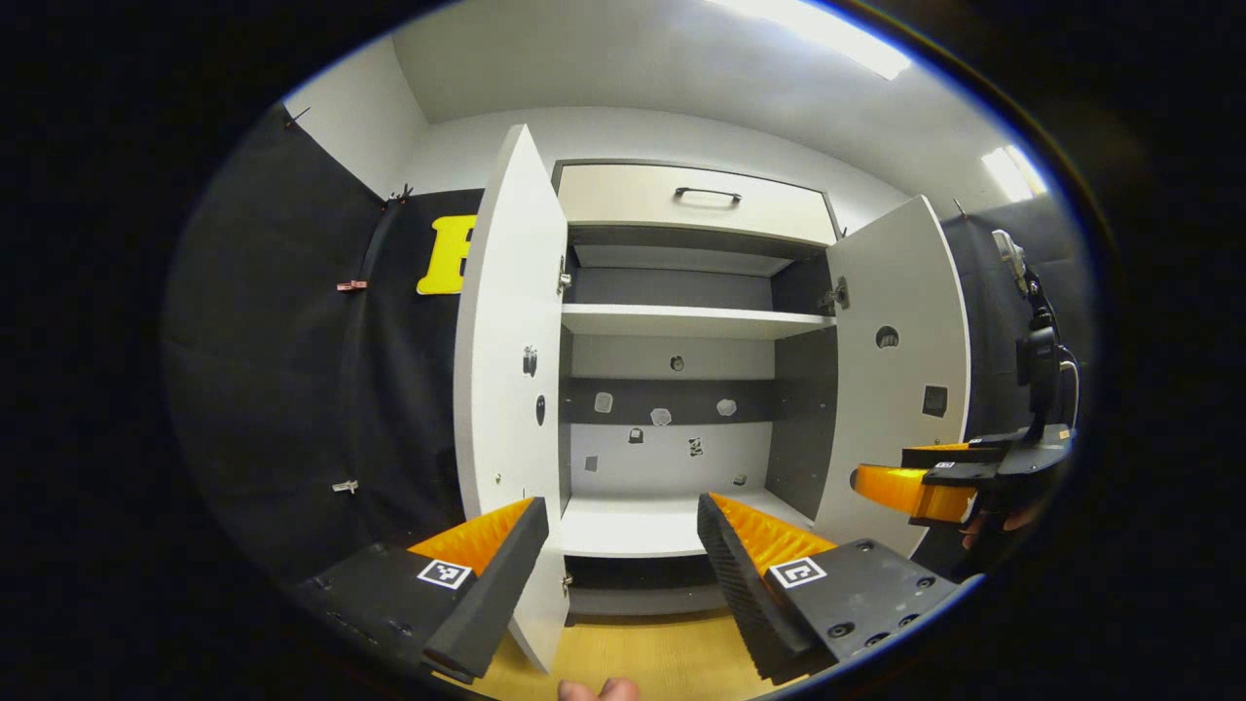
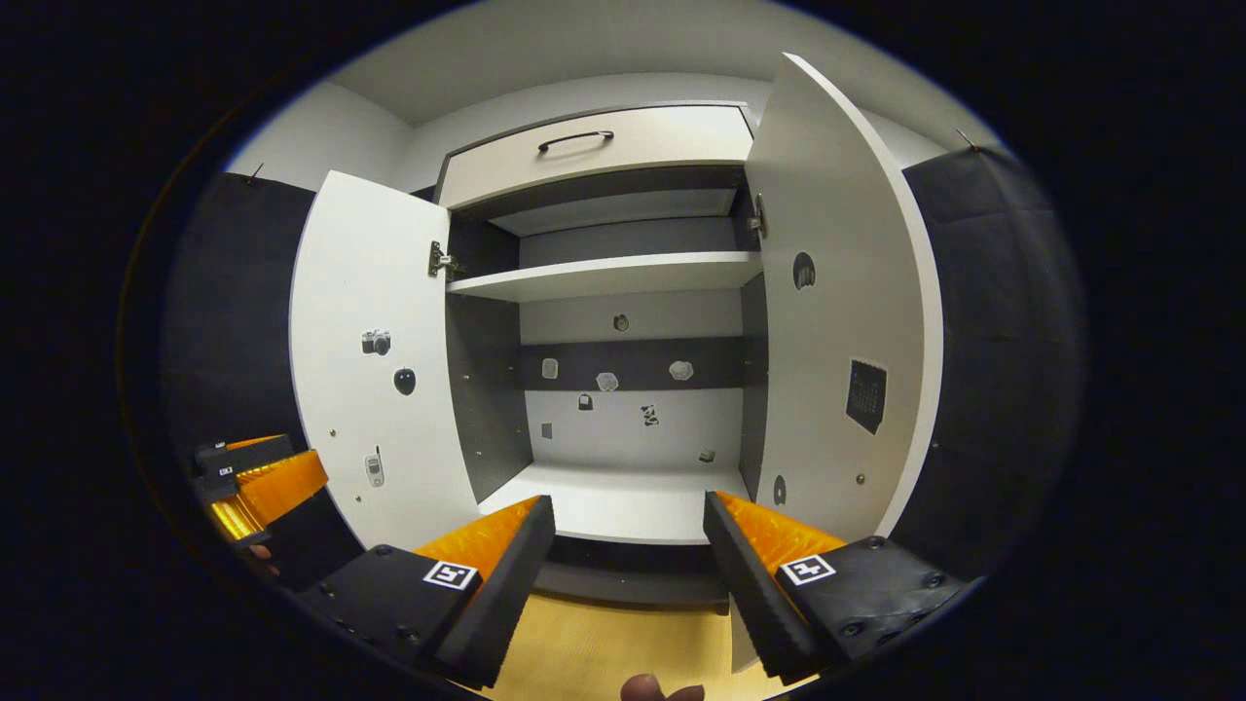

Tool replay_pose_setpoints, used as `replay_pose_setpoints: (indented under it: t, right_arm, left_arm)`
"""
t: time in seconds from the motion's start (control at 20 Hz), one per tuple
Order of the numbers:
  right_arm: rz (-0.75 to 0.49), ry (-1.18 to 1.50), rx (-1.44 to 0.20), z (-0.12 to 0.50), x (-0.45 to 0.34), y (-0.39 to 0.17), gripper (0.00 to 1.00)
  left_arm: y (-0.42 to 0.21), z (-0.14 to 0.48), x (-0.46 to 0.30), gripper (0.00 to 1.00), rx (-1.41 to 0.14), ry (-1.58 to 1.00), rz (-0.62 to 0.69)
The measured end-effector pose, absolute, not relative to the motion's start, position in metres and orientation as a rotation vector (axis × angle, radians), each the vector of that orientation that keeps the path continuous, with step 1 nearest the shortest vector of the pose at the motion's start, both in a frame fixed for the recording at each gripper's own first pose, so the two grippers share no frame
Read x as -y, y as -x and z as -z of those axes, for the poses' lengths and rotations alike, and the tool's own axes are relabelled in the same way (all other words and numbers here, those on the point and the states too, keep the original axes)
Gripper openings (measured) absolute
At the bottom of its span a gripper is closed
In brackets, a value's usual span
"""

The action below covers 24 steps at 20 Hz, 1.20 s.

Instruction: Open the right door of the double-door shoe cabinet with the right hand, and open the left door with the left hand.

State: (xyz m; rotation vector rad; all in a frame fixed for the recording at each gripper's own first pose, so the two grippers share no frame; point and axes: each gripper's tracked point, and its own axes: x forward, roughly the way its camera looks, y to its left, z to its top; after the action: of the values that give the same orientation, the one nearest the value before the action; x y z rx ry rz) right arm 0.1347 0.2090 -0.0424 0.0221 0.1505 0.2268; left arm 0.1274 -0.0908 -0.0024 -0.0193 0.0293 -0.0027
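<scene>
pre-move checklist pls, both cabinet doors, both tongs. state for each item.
1. Left door swung open: ok.
2. Right door swung open: ok.
3. Left tongs open, holding nothing: ok. The left door's edge stands close beside one finger; contact cannot tell.
4. Right tongs open, holding nothing: ok.
5. Cabinet interior exposed, middle shelf and bottom shelf visible, no shoes on them: ok.
6. Top drawer shut, handle untouched: ok.
</scene>
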Motion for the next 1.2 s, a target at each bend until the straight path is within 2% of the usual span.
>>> replay_pose_setpoints:
  t: [0.6, 1.2]
  right_arm:
    - [-0.211, -0.008, -0.164, 0.049, -0.200, -0.133, 0.97]
    - [-0.257, 0.015, -0.142, 0.052, -0.224, -0.125, 0.97]
  left_arm:
    - [-0.134, 0.010, 0.112, 0.95, -0.045, 0.022, 0.039]
    - [-0.146, 0.023, 0.111, 0.95, -0.058, 0.022, 0.036]
